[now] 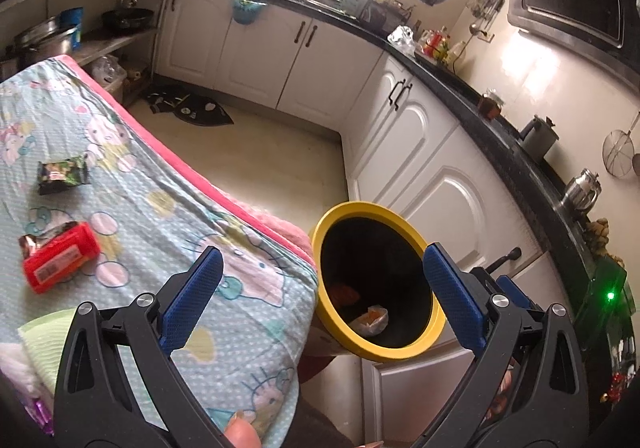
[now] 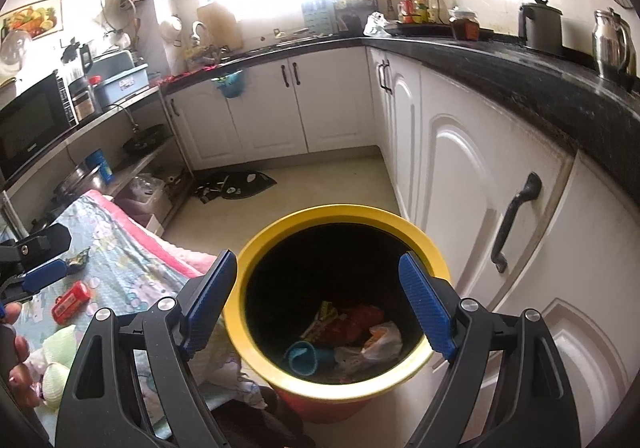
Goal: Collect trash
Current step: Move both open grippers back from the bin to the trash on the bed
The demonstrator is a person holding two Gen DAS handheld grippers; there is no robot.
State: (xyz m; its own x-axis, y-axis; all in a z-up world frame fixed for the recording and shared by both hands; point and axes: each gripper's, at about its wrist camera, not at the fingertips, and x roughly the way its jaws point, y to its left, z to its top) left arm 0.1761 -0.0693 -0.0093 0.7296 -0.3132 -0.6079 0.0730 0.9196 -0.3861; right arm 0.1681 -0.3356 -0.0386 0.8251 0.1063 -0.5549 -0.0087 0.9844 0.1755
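Two wrappers remain on the patterned cloth (image 1: 168, 207) in the left wrist view: a dark green-printed packet (image 1: 62, 176) farther off and a red packet (image 1: 60, 262) with a crumpled foil end nearer the camera, well apart from each other. The left gripper (image 1: 320, 304) hangs with its blue pads spread wide and nothing between them, pointed past the cloth's edge toward the yellow-rimmed bin (image 1: 400, 352), which stands on the floor just beside the covered surface and close to the white cabinet doors (image 1: 420, 175). Some scraps show at the bin's bottom (one orange, one in clear film).

From the right wrist view, the right gripper (image 2: 316, 300) sits over the bin's mouth, its tongs wide apart and empty. Inside the bin lie a teal cup-like piece (image 2: 304, 356), red wrappers (image 2: 356, 322), a yellow-green wrapper (image 2: 326, 312) and a clear plastic bag (image 2: 376, 344). At the left edge the other gripper's blue pad appears above the cloth, near the dark packet, with the red packet nearer the camera.

Judged from this, a drop into the bin is finished and the step in hand is the return for more. Next, one gripper must swing back over the cloth, settle its open pads on either side of a wrapper and close low enough to catch the thin foil without bunching the fabric.
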